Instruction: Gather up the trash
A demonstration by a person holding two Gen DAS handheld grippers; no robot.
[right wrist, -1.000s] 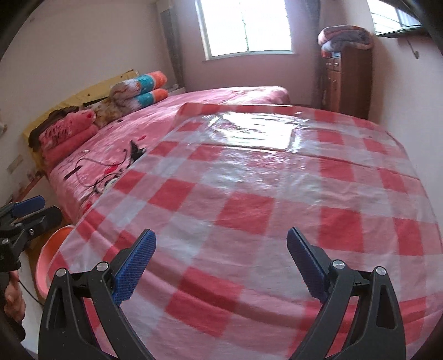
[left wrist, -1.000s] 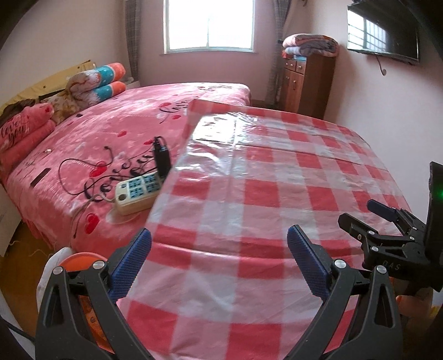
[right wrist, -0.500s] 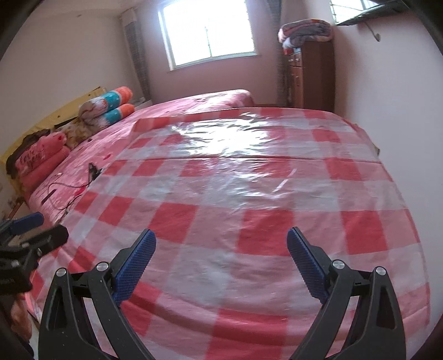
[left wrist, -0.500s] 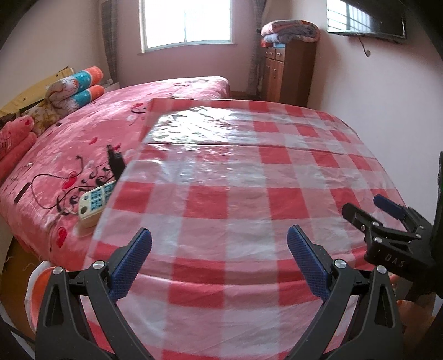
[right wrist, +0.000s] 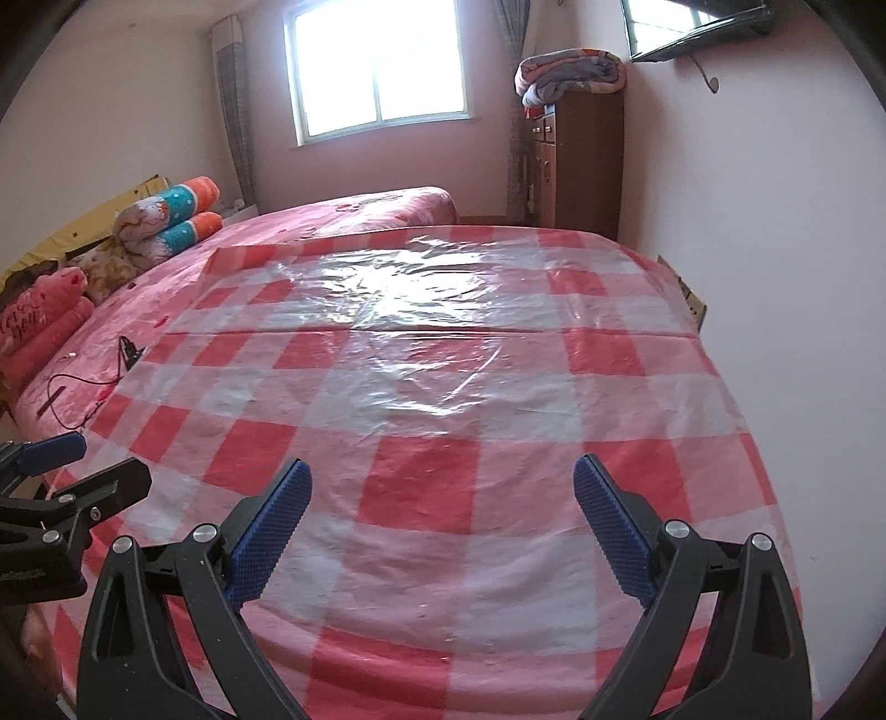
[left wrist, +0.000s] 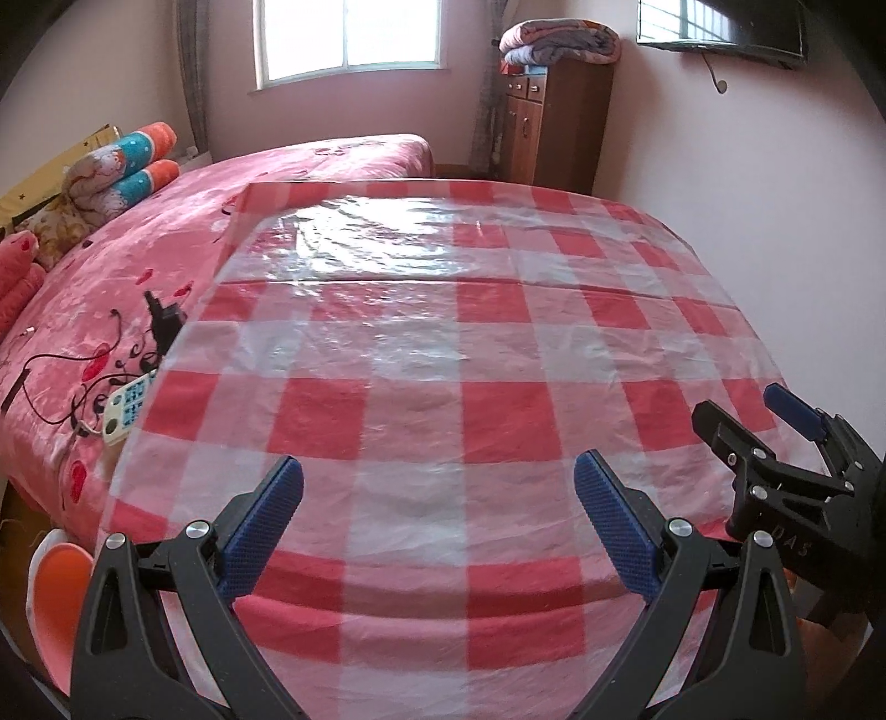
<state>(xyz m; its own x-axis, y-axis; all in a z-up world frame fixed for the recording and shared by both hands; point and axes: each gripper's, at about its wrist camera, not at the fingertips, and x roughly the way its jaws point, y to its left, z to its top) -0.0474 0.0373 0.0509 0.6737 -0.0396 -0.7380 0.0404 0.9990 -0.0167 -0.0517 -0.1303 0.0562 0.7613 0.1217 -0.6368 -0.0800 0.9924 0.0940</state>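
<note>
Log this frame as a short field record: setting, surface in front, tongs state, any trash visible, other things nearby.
setting: bedroom with a bed, window and wooden cabinet
surface: red and white checked plastic sheet, nothing lying on it
left tongs: open, holding nothing, over the sheet's near edge
right tongs: open, holding nothing, over the sheet's near edge
trash: none visible
on bed: power strip with black cables, rolled blankets
on cabinet: folded blanket
lower left: orange basin, partly hidden

Both wrist cams sit low at the near edge of the checked sheet, looking along it toward the window. Left one's further left; each catches the other gripper at its edge.
</note>
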